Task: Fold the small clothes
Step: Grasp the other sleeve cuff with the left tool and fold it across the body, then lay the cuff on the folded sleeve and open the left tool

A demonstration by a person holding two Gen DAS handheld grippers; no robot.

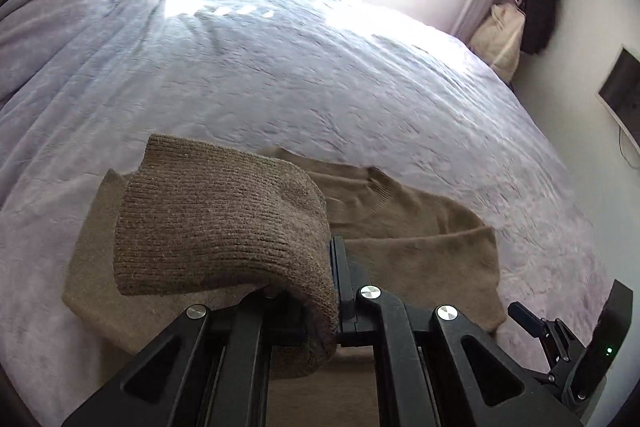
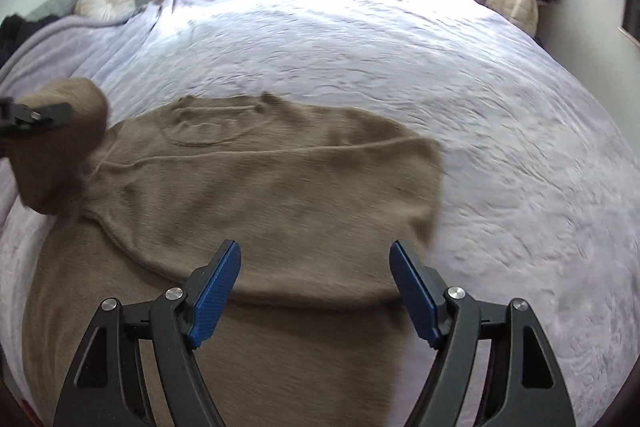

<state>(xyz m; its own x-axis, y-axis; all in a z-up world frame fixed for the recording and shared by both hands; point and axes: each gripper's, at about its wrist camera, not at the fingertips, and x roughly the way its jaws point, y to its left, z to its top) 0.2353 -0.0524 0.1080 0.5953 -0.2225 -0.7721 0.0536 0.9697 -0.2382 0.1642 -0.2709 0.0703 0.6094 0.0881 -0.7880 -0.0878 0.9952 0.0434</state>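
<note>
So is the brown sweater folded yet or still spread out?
Partly folded: one sleeve lies across the sweater body, and the left gripper holds the other cuff lifted.

My left hand-held gripper point(image 1: 334, 291) is clamped shut on fabric; my right hand-held gripper point(image 2: 316, 263) hangs with jaws spread wide.

The ribbed knit sweater point(image 2: 260, 195) is plain taupe-brown, lying on a pale lavender plush bedspread point(image 2: 440, 87) with a faint embossed texture. The right gripper point(image 2: 316, 259) is black with blue textured finger pads point(image 2: 216, 291).
</note>
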